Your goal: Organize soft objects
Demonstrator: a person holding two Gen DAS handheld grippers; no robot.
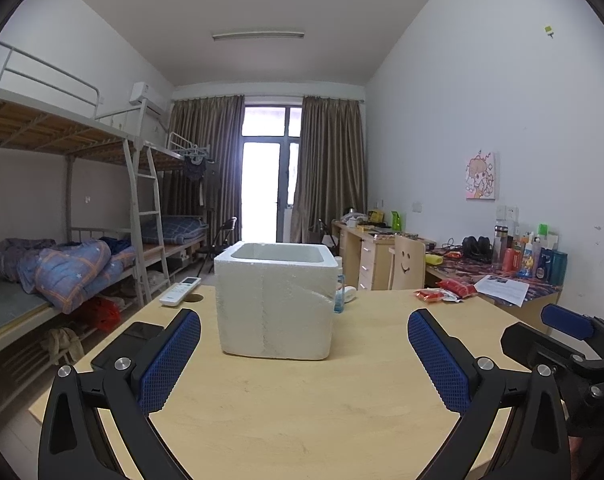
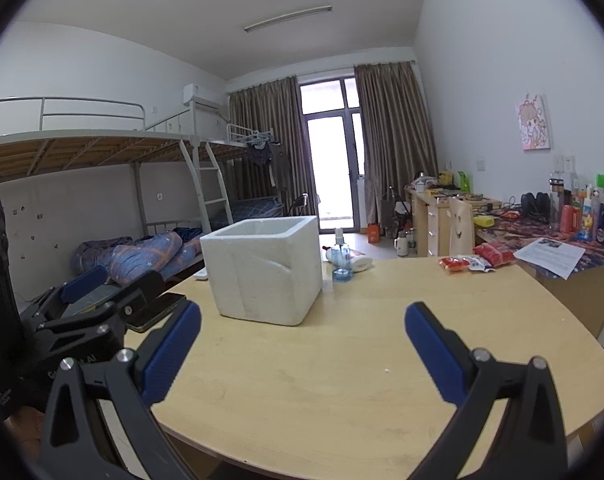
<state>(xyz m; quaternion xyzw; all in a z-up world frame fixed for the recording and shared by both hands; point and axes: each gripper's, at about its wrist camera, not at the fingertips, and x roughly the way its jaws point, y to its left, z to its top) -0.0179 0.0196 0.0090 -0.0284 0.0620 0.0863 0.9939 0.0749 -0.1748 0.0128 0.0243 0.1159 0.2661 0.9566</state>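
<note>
Both grippers hover above the near edge of the tabletop (image 1: 286, 400) with their fingers spread wide and nothing between them: the left gripper (image 1: 304, 360) faces the white foam box (image 1: 276, 304) squarely, and the right gripper (image 2: 302, 354) has the box at about 11 o'clock.

The box stands upright, mouth up, near the middle of the tabletop. Its inside is hidden from both views, so whether soft things already lie in it cannot be told. It looks roughly square in plan, slightly wider than deep from the left wrist view, so its long axis runs from 9 to 3 o'clock.

At 1 to 2 o'clock, near the far right edge, 2 or 3 red snack packets (image 2: 476, 260) lie flat in a loose row. Their row also runs roughly 9 to 3 o'clock, the largest packet at the right end.

My judgement: this fits either a stage with packets waiting to be gathered, or one where other soft items are already in the box. If the packets are meant for the box, reaching them calls for the right gripper to travel toward 1 o'clock and pinch across a packet's short side.
</note>
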